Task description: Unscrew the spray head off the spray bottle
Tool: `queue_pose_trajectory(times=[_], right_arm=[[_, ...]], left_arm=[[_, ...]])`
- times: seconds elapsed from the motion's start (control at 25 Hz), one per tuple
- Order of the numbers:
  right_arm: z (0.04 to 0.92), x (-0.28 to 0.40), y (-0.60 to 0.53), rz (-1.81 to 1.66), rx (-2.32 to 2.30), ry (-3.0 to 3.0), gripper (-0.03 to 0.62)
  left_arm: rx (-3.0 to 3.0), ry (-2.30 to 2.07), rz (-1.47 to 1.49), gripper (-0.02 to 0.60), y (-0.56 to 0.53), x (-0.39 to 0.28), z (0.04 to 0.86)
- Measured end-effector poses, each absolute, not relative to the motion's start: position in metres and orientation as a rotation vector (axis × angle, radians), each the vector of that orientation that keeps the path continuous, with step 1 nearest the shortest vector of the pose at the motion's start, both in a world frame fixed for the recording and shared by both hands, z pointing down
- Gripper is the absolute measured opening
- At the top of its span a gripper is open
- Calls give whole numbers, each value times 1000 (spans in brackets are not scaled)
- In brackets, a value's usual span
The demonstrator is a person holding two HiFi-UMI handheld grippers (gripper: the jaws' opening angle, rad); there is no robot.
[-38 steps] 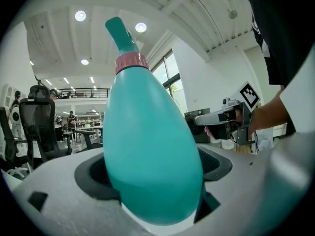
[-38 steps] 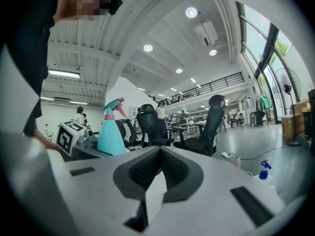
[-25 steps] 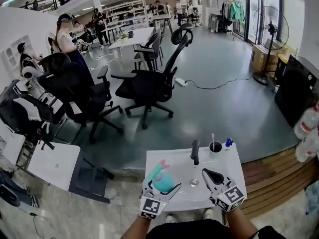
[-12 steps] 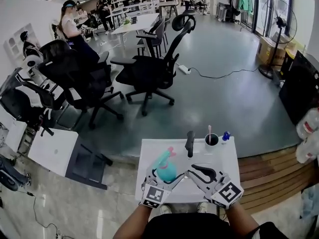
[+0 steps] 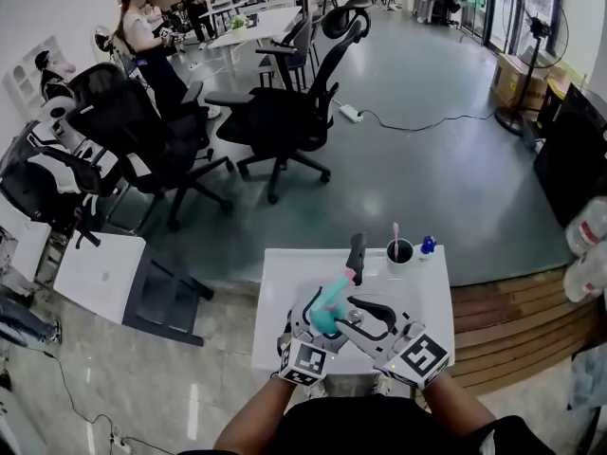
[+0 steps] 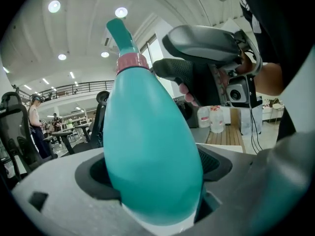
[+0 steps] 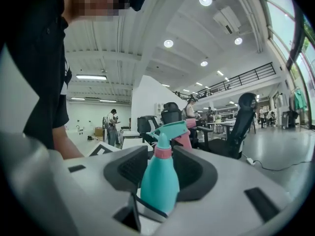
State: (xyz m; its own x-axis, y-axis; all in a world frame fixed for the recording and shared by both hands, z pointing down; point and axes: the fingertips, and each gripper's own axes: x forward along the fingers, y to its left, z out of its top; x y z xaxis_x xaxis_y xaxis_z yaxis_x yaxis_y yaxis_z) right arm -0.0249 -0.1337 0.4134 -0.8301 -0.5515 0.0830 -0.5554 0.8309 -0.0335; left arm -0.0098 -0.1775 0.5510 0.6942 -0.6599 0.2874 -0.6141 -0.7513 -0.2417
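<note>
A teal spray bottle [image 5: 328, 313] with a pink collar [image 7: 162, 152] and a teal spray head [image 7: 171, 130] with a pink trigger is held up over the white table [image 5: 285, 278]. My left gripper [image 6: 152, 181] is shut on the bottle's fat body [image 6: 147, 146]. My right gripper [image 7: 160, 173] has just been opening. Its jaws now stand on either side of the bottle's upper part, with gaps between the pads and the neck. In the head view the left gripper [image 5: 318, 318] and right gripper [image 5: 355, 313] meet at the bottle.
On the table's far edge stand a black tap-like post [image 5: 357, 252], a dark cup [image 5: 399, 251] with a pink brush, and a small blue item [image 5: 427, 245]. Office chairs [image 5: 285, 126] stand beyond. A wooden platform [image 5: 512, 320] lies to the right.
The left gripper carried the bottle rightward toward the table's middle. The right gripper, shut and apart from the bottle before, swung in and opened its jaws around the bottle's top.
</note>
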Motion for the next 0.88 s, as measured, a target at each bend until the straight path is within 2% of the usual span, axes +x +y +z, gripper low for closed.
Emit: queue_pose_trajectory(times=[0.52, 0.68, 0.88], right_arm=[[426, -15, -149, 80, 1060, -2866, 212], [421, -4, -155, 91, 1161, -2886, 156], [412, 2, -155, 106, 1158, -2947, 143]], left_arm=[[-2651, 1049, -660, 469, -175, 18, 551], [-2637, 1036, -641, 469, -177, 24, 545], [-2644, 987, -612, 469, -174, 29, 540]])
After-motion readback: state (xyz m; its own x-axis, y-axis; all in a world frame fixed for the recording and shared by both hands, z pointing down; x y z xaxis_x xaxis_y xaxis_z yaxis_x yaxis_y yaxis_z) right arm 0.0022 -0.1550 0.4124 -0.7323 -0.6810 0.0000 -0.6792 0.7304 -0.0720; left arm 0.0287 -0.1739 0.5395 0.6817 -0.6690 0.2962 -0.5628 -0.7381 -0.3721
